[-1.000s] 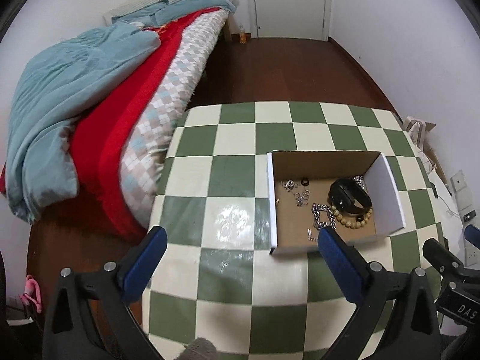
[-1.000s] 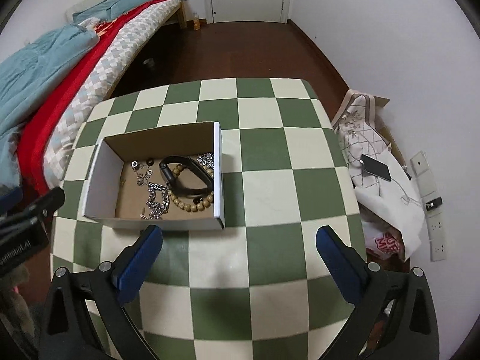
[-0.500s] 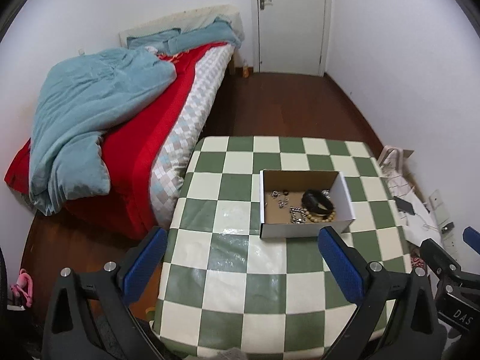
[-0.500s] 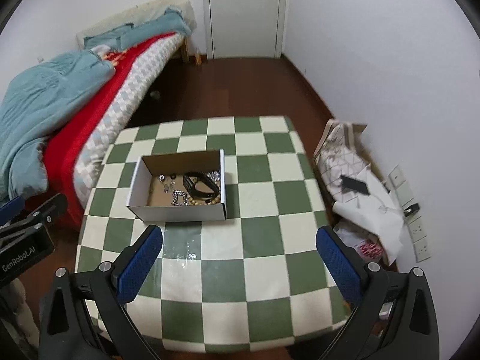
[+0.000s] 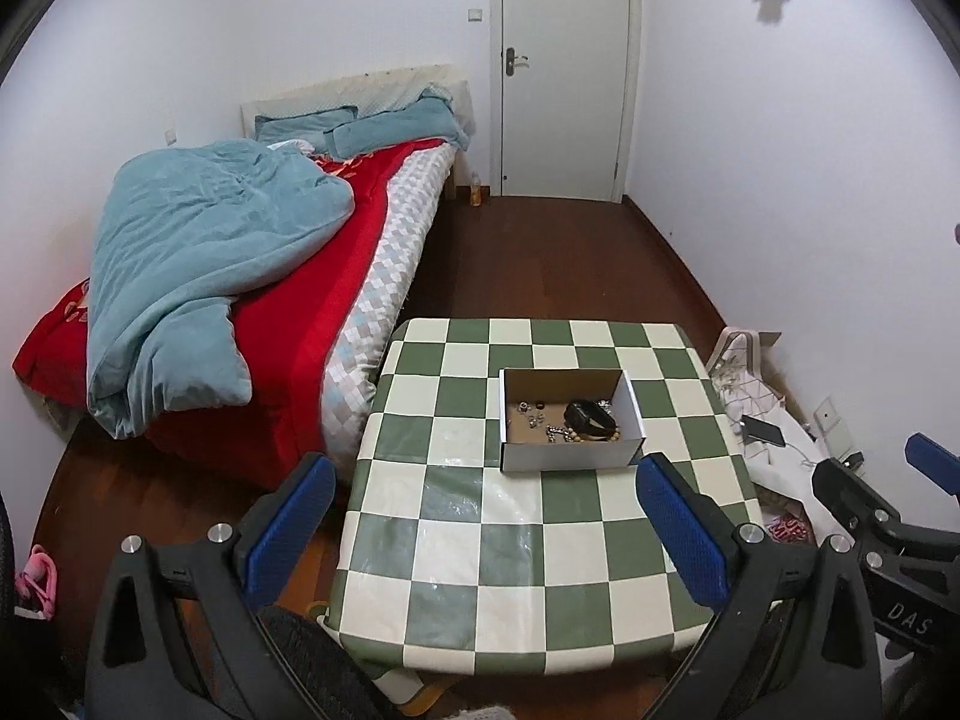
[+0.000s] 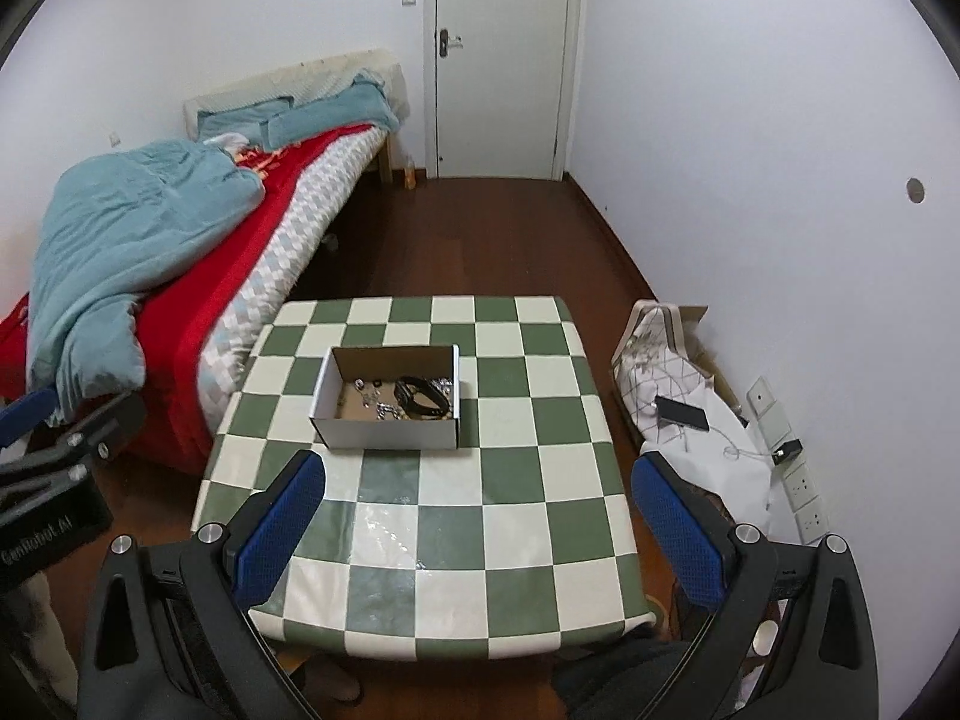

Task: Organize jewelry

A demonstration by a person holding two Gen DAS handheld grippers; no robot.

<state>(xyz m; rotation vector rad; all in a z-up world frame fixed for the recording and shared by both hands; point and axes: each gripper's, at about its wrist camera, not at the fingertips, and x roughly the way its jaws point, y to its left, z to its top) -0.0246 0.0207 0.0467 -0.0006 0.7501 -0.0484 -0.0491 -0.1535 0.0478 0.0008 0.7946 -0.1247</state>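
Both grippers have pulled well back and up from the checkered table (image 5: 456,540) since a second ago, so the cardboard box (image 5: 567,455) is now showing small near the middle of each frame, with the bed (image 5: 252,276) and door (image 5: 561,66) filling the upper part. At this range the small pieces in the box are hard to make out — only a black band (image 5: 591,415), a beaded bracelet (image 5: 591,437) and some silvery bits (image 5: 555,433) are readable, all lying on the box floor. The left gripper (image 5: 486,531) is hovering at the bottom of its frame over the near table edge, its blue pads spread wide, holding nothing. The right gripper (image 6: 477,531) is hanging likewise — fully open, empty. Each tool's body is being cut off by the lower frame edge. A phone (image 6: 681,413) is lying on white cloth at the right of the frame.
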